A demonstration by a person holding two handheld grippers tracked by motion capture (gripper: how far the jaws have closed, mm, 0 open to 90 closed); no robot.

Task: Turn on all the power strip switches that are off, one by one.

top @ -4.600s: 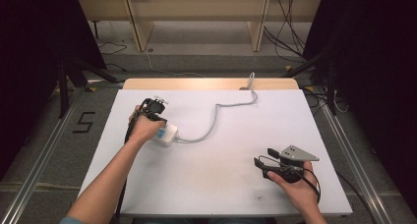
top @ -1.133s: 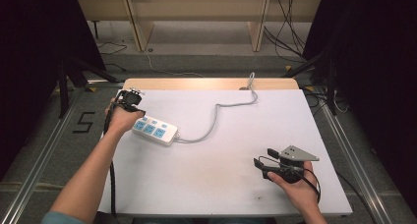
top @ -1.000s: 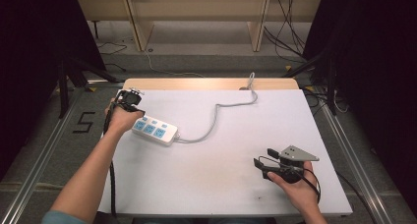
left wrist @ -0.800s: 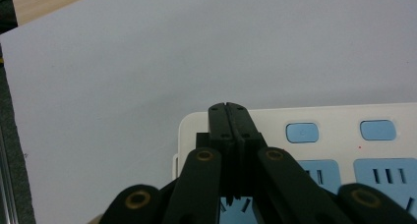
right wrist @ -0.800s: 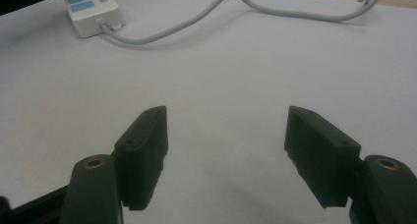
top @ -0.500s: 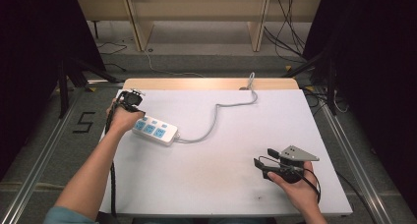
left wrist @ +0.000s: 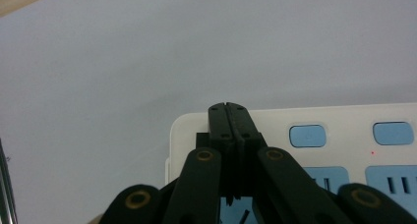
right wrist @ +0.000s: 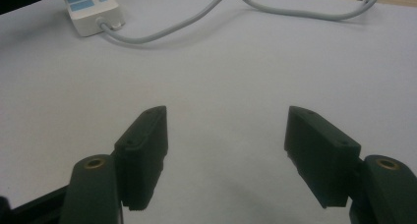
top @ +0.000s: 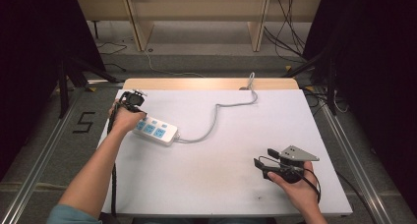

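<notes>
The left claw [left wrist: 230, 108] was pressed completely shut, its two black jaws meeting tip to tip with nothing between them, and its tips sat over the near end of the white plastic power strip with blue sockets and blue buttons [left wrist: 314, 150]. From the gripper's own camera the strip ran off to the right of the closed tips, its blue buttons just beyond them and its sockets beside the linkage arms; whether the tips actually touched the casing I could not tell. Seen from above, the left claw [top: 134, 99] was at the far left part of the white counter [top: 221, 184], with the strip [top: 155, 130] lying slantwise just beside the left hand [top: 127, 120]. The strip's grey rubber cable [top: 216, 117] curved away from its other end toward the far edge of the counter. The right claw [right wrist: 226, 155] stood wide, its jaws well apart over bare counter and gripping nothing, with the strip [right wrist: 91, 10] and cable [right wrist: 206, 13] well ahead of it and to its left. From above, that right claw [top: 259, 166] rested near the counter's near right corner in the right hand [top: 297, 184].
</notes>
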